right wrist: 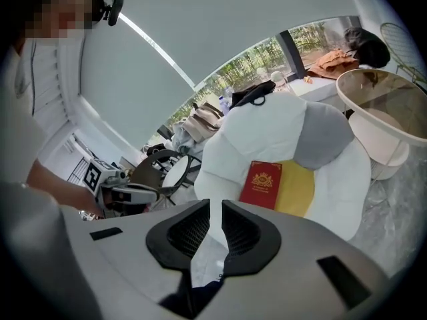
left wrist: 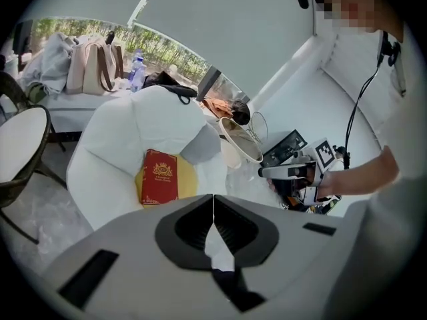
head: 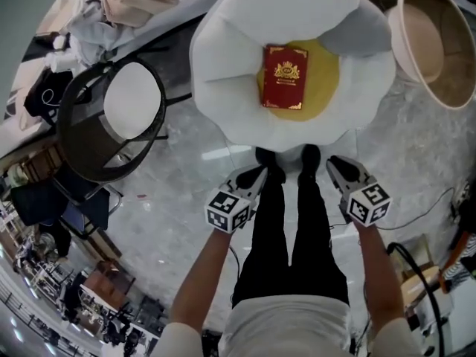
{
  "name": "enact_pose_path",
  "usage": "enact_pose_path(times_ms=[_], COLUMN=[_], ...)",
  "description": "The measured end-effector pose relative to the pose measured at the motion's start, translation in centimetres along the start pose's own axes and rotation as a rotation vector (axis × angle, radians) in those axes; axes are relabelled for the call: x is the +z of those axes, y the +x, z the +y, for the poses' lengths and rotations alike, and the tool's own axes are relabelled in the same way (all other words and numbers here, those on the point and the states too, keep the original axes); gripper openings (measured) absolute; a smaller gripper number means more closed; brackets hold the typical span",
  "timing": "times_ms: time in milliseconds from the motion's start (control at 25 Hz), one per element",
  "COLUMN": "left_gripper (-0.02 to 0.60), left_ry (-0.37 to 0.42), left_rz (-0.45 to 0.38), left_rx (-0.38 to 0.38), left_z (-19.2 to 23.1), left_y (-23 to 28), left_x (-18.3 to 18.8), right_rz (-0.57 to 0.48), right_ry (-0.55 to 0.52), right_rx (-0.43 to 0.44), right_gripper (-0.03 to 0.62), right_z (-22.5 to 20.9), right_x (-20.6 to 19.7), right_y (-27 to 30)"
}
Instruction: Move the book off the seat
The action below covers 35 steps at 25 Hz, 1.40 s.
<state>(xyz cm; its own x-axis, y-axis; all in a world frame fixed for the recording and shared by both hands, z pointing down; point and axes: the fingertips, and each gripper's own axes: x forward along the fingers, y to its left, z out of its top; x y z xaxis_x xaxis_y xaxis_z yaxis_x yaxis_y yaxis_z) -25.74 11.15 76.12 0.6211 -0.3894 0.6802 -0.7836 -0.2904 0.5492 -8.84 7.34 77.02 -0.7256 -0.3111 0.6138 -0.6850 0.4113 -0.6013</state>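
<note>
Book (head: 283,76) lies untouched on the seat (head: 223,80); nothing done yet. Left gripper (head: 255,177) pinched closed, right gripper (head: 339,166) nearly closed, both empty, well short of it.

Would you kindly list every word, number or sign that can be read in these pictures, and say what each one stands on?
Red book: gold crest on the cover with what looks like small gold print beneath, too small to read in any view.
Left marker cube and right marker cube: black-and-white square patterns only, no letters or digits.
Nothing else shows any legible text.
</note>
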Motion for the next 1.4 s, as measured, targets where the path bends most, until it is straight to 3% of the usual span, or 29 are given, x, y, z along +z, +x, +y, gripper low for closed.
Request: enact_pose_path(times_ms=[240,400,600,920,1120,1400], left_gripper=[0.005,0.005,0.008,0.141,0.166,0.219], left_ry=[-0.008,-0.039,-0.061,-0.069,-0.059,-0.037], left_rz=[-0.001,-0.028,-0.029,0.025,0.042,0.047], left_rx=[0.014,0.021,0.037,0.043,0.053,0.148], left_z=[4.5,7.1,10.5,16.6,19.2,24.3], left_y=[4.7,7.4,11.6,18.9,21.8,26.4], left_x=[-1.3,-1.6,-2.4,-4.3,-4.6,-3.2], right_rz=[0.019,0.039,0.034,0.077,0.102,0.1], right_ry=[0.017,0.035,0.103,0.085,0.093,0.076], right_rx=[0.016,0.015,-0.012,-0.009,-0.01,-0.008], right_gripper=[0.059,0.118,0.141,0.152,0.16,0.175], right_z=[-2.7,-5.1,-9.9,-15.4,-17.6,-20.8], right_x=[-2.5,-4.4,-6.0,-9.6,-11.0,-10.6], right_y=[5.7,9.3,13.3,19.4,22.5,27.1])
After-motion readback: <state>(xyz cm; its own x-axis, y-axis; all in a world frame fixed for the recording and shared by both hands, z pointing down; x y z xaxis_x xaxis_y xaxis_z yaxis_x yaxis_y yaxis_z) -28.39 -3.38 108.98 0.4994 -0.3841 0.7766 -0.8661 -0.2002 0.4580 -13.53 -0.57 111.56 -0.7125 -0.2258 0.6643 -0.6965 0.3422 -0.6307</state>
